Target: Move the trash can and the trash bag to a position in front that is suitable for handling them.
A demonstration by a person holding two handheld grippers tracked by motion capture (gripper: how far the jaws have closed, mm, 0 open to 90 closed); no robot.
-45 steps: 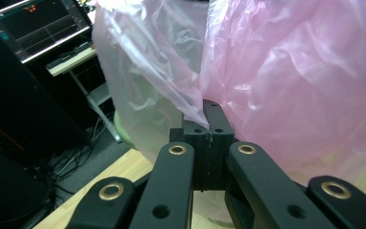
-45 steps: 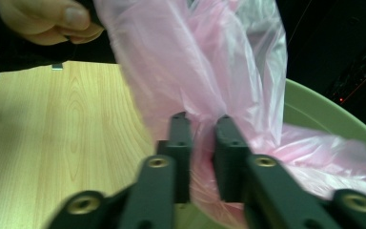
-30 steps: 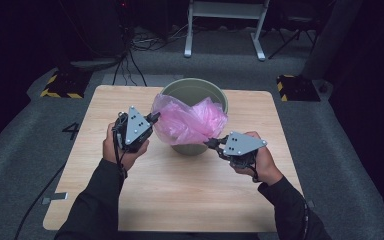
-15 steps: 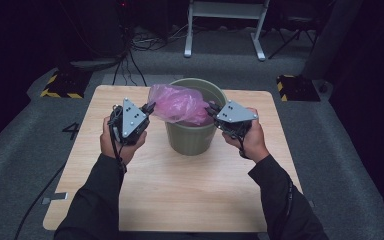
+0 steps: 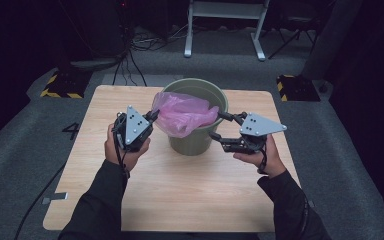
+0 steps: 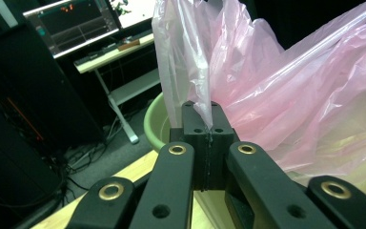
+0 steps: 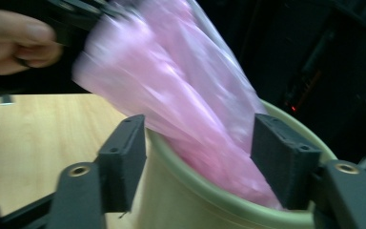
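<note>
I am partway through lining the green bucket (image 5: 196,135) with the pink bag (image 5: 182,116): the bag hangs into the bucket's mouth and drapes over the near rim, but it is not yet spread around it. My left tool (image 6: 203,125) is clamped on a pleat of the thin, glossy, crinkled film. My right tool (image 7: 200,162) stands wide apart at the smooth, round rim, holding nothing. The bucket sits on the pale wooden surface (image 5: 180,190).
</note>
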